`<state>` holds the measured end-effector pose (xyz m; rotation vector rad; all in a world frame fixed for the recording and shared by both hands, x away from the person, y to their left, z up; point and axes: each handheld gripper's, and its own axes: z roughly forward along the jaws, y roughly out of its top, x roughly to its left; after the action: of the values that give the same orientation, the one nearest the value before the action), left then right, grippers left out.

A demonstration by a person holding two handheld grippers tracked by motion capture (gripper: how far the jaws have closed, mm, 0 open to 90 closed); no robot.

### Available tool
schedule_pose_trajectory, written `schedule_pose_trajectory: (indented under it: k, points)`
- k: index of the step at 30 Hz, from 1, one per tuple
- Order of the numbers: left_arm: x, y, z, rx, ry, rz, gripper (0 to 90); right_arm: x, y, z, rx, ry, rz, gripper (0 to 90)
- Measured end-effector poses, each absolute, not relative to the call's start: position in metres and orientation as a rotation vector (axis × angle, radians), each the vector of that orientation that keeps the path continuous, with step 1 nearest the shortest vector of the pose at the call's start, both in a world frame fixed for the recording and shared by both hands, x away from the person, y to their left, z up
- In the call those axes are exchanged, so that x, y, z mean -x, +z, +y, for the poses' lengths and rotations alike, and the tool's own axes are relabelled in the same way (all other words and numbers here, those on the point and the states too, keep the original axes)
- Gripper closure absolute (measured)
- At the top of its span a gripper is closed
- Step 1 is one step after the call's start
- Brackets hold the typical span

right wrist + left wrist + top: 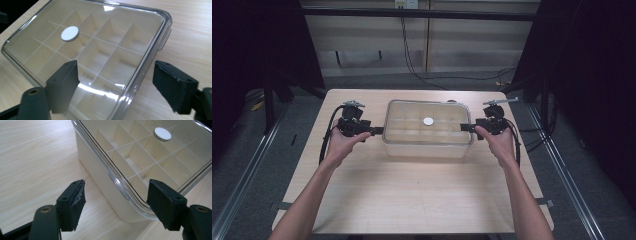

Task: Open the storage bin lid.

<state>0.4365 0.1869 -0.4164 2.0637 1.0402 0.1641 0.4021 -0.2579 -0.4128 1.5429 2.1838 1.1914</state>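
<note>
A cream box (427, 150) with a clear lid stands at the middle of the wooden table, and a grid of dividers shows through the lid. On the lid's centre lies a white round disc (428, 121). My left gripper (377, 131) is at the box's left end and is open. In the left gripper view its jaws (116, 188) stand wide either side of the box's near corner (100, 177), with the disc (162, 133) beyond. My right gripper (466, 127) is at the right end, also open. Its jaws (116, 67) straddle the lid's edge (140, 75) below the disc (70, 33).
The table (412, 200) has bare wood in front of the box and on both sides. A small clear tab (165, 37) sticks out from the lid's rim. Dark curtains hang left and right, and cables (412, 65) run over the floor behind the table.
</note>
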Motion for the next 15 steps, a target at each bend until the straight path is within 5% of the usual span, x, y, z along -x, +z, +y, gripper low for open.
schedule_pose_trajectory:
  k: [6, 15]
  points:
    - [-0.444, -0.414, 0.175, -2.091, 0.167, 1.035, 29.1, -0.42, -0.421, -0.255, -1.605, 1.123, 2.184, 28.7]
    - [-0.446, -0.417, 0.161, -2.089, 0.161, 1.024, 28.4, -0.43, -0.429, -0.252, -1.64, 1.045, 2.216, 22.2]
